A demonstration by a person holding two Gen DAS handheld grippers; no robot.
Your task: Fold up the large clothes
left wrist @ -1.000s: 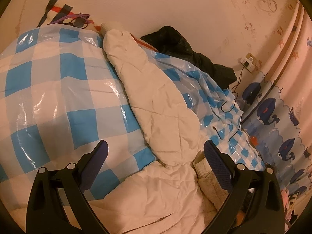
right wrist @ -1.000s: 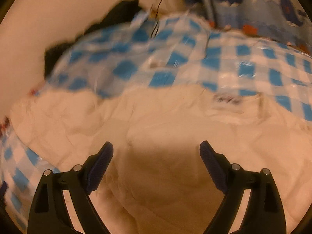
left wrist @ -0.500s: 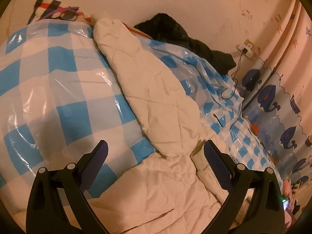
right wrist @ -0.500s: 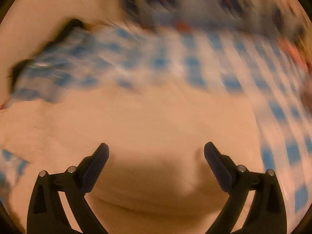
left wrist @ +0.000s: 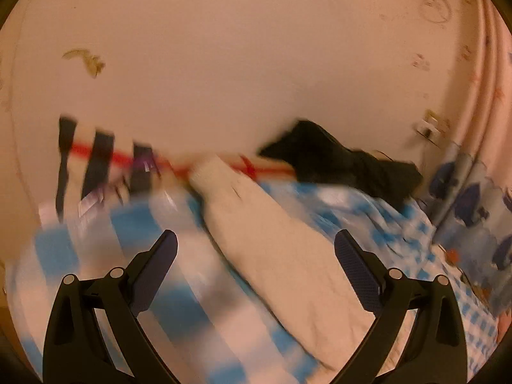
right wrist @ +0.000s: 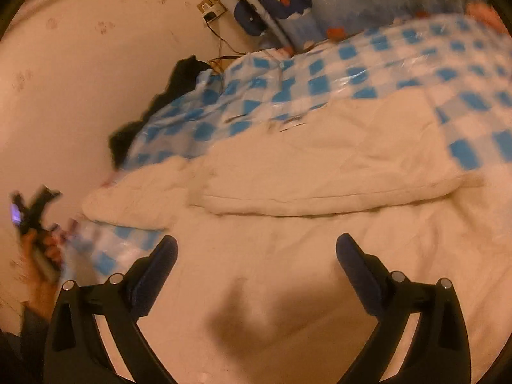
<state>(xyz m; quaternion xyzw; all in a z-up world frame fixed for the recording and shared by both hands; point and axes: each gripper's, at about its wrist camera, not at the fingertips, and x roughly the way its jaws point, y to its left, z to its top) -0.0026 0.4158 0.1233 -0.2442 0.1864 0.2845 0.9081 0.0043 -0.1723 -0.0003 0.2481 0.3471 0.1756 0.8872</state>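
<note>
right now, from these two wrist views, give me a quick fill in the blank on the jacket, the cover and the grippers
The cream jacket lies on a checked cover in white and ____.
A ____ garment is bunched against the wall.
The right gripper holds ____; its jaws are apart.
The left gripper is ____, with nothing between its fingers.

Missing words: blue; black; nothing; open

Matt quilted cream jacket (right wrist: 320,147) on glossy checked plastic sheet (right wrist: 368,64)
</note>
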